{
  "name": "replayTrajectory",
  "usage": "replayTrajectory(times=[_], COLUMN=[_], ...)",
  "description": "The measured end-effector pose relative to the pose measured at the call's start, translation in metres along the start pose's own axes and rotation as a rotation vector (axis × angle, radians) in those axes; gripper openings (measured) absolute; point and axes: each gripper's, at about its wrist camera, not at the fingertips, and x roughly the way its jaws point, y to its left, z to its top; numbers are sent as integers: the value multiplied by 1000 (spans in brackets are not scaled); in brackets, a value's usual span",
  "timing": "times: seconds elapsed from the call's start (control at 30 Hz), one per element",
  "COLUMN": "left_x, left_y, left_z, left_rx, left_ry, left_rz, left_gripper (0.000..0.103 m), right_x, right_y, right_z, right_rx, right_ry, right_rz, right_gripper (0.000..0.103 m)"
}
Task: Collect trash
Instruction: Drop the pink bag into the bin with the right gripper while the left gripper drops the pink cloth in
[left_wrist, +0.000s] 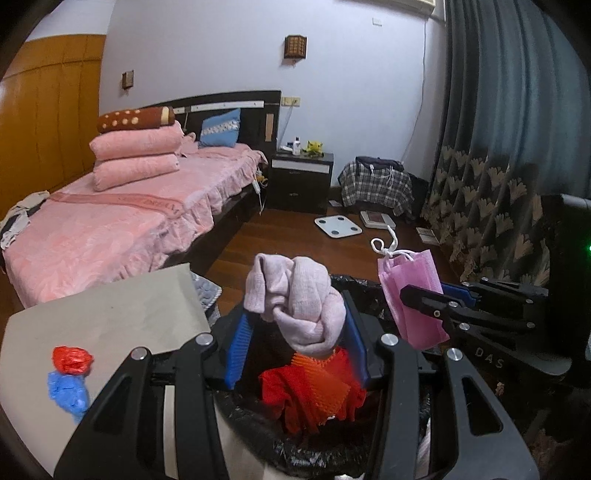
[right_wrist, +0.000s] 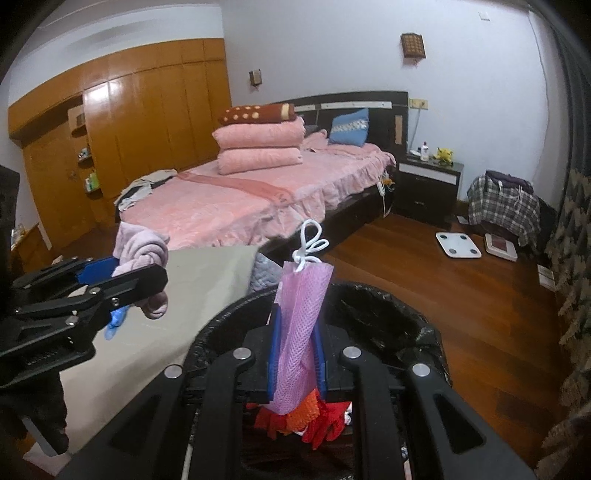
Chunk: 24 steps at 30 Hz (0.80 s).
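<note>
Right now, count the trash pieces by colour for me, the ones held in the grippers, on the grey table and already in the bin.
Pale lilac knotted cloth, in left gripper: 1
Pink mesh pouch with white cord, in right gripper: 1
Red crumpled wrapper on grey table: 1
Blue crumpled wrapper on table: 1
Red and orange items in black-lined bin: heaped, cannot separate
Total countable: 4

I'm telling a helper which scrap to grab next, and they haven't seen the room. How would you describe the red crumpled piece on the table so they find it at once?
Start at the grey table beside the pink bed, next to the black-lined trash bin. Near the table's front edge lie two small crumpled plastic scraps touching each other. The red scrap is the one farther from the edge; the blue scrap lies just in front of it.
</note>
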Motion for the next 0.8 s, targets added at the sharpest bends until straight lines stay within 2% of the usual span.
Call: replayTrajectory(times=[0.53,0.67,0.73,0.77,0.8], left_x=[104,122,125,126,125], left_y=[12,14,16,18,18], left_z=[-20,-31,-38,-41,-43], left_rx=[-26,-13,-16,-17,-19], left_ry=[125,177,201,210,217], left_rz=[-32,-72,-103,-110,-116], left_gripper=[45,53,58,62,69], right_x=[75,91,95,96,95], right_y=[-44,-51,-54,-55,-56], right_z=[-22,-33,-39,-43,-44], right_rx=[53,42,31,29,32], right_ry=[105,147,170,179,185], right_rz=[-33,-32,-40,-55,-61], right_gripper=[16,16,25,35,38])
